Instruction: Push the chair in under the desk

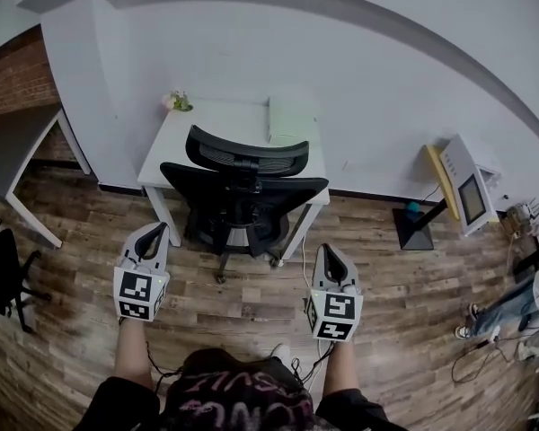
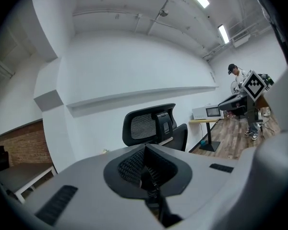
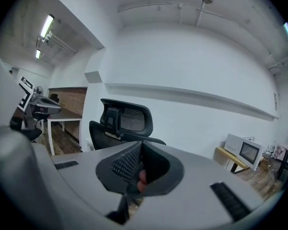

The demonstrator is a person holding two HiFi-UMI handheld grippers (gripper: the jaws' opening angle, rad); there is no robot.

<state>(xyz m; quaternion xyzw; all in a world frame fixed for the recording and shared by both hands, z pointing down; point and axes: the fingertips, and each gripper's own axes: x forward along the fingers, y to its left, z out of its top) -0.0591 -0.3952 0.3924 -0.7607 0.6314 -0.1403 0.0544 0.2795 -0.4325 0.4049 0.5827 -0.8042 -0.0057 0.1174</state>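
Observation:
A black mesh office chair (image 1: 241, 191) with a headrest stands in front of a white desk (image 1: 184, 137), its back toward me and its seat partly under the desk edge. My left gripper (image 1: 153, 234) hangs short of the chair's left side, jaws shut and empty. My right gripper (image 1: 328, 257) hangs short of its right side, also shut with nothing held. Neither touches the chair. The chair's headrest (image 2: 151, 126) rises above the closed jaws in the left gripper view, and the chair back (image 3: 125, 121) shows the same way in the right gripper view.
On the desk lie a pale green box (image 1: 292, 119) and a small plant (image 1: 177, 102). A second desk (image 1: 18, 146) and black chair (image 1: 4, 272) stand at the left. At the right is a stand with a microwave (image 1: 467, 187). A person (image 2: 242, 99) stands at far right.

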